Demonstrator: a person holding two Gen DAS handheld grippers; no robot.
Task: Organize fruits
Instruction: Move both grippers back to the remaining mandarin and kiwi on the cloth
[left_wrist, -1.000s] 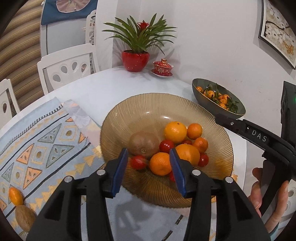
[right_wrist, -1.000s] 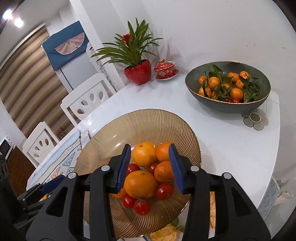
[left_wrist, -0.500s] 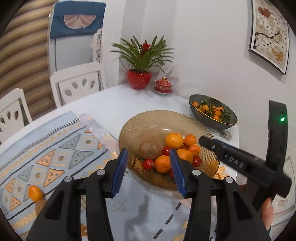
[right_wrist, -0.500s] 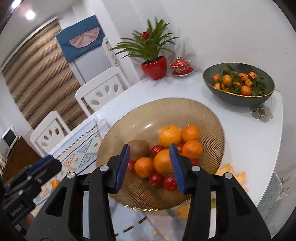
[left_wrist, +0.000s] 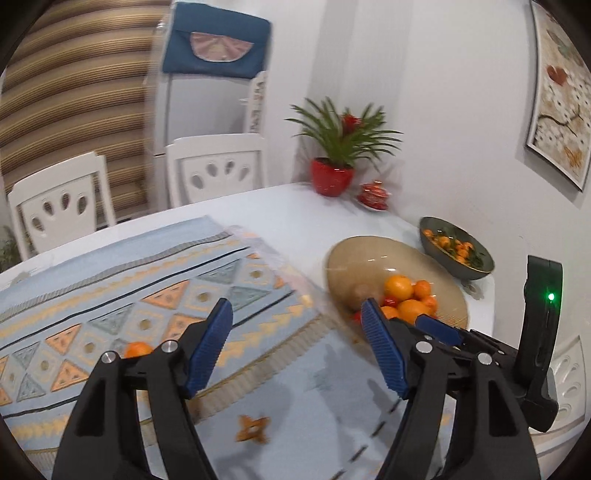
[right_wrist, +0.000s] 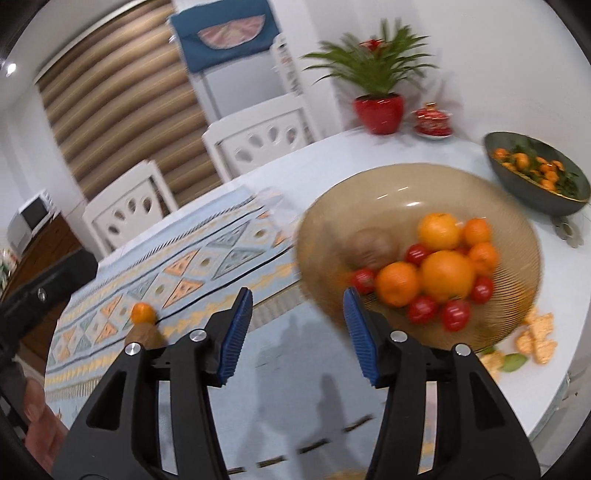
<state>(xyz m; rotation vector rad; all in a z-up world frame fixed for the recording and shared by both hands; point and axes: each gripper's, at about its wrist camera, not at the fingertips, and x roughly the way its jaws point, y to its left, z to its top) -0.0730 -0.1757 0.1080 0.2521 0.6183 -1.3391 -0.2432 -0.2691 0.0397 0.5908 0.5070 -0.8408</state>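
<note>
**Tangerine strays from the bowl as both grippers hang open**

Tangerine (right_wrist: 143, 313) lies on the patterned cloth (right_wrist: 207, 264), touching a brown kiwi (right_wrist: 144, 336), ahead and left of the right gripper (right_wrist: 297, 334) and just behind the left finger of the left gripper (left_wrist: 295, 349). Both grippers gape, holding nothing. The fruit looks light, round and soft-skinned (likely to roll), so a gentle squeeze across its middle seems wisest. The amber bowl (right_wrist: 417, 184), piled with oranges and tomatoes, sits ahead and right of both.
</note>
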